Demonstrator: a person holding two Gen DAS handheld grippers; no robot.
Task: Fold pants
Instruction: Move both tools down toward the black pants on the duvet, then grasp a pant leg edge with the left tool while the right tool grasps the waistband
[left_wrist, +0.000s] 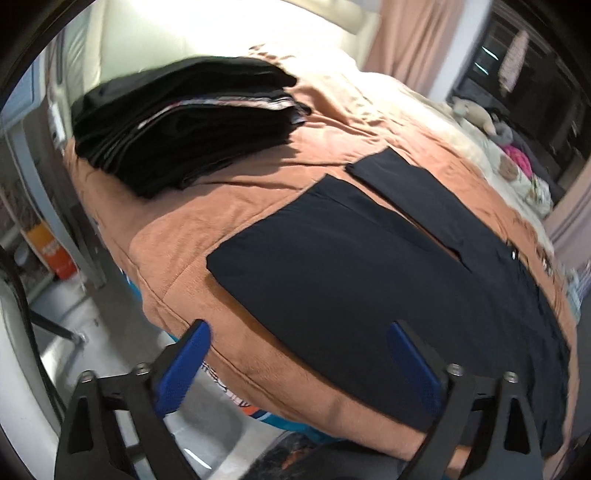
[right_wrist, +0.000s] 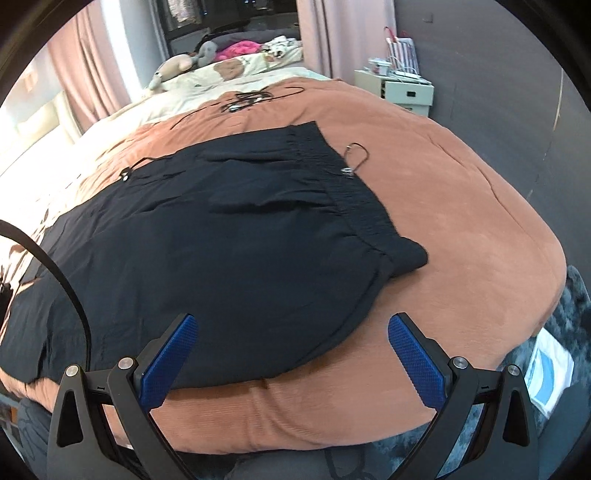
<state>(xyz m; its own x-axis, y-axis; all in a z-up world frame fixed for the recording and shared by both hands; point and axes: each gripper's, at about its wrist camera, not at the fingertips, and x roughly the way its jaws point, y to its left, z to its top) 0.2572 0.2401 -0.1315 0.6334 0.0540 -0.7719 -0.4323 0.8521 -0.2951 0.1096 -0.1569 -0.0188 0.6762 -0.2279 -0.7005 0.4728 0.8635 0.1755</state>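
Note:
Black pants lie flat on a brown blanket over a bed, both legs spread side by side toward the far end. The right wrist view shows the same pants from the waist end, with the gathered waistband at the right. My left gripper hovers open over the near edge of one leg, nothing between its blue pads. My right gripper stands open above the near hip edge of the pants, its pads empty.
A stack of folded dark clothes sits at the bed's far left. A wire hanger lies by the waistband, and a black cable lies farther back. Stuffed toys and pillows fill the head end. A white nightstand stands to the right.

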